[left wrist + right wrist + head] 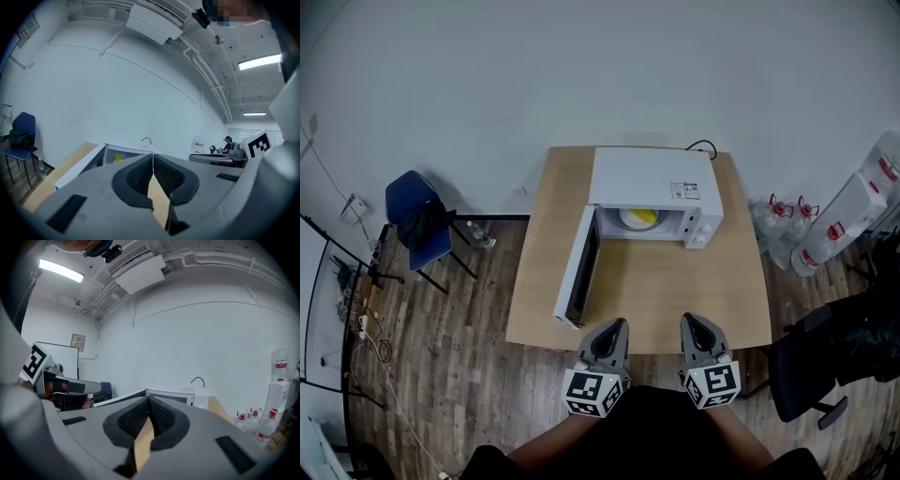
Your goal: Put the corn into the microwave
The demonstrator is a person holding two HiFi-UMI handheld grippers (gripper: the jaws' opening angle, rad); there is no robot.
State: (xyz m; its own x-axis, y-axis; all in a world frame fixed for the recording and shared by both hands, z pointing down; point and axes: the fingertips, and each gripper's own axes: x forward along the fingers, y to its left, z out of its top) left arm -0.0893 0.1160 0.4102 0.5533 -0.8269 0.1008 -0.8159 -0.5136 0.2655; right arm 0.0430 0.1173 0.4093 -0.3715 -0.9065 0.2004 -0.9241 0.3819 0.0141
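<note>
While one corn [639, 217] sits inside one microwave [652, 178], two tongs [617, 324] [689, 320] are closed.

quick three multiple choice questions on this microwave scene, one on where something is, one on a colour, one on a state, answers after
1. Where is the corn?
A. inside the microwave
B. on top of it
C. beside it

2. What colour is the chair left of the table?
A. red
B. green
C. blue

3. How is the microwave door?
A. shut
B. swung open
C. missing

Answers:
1 A, the yellow corn shows in the lit cavity.
2 C, its seat and back are blue.
3 B, it stands out from the left side toward the table's near edge.
</note>
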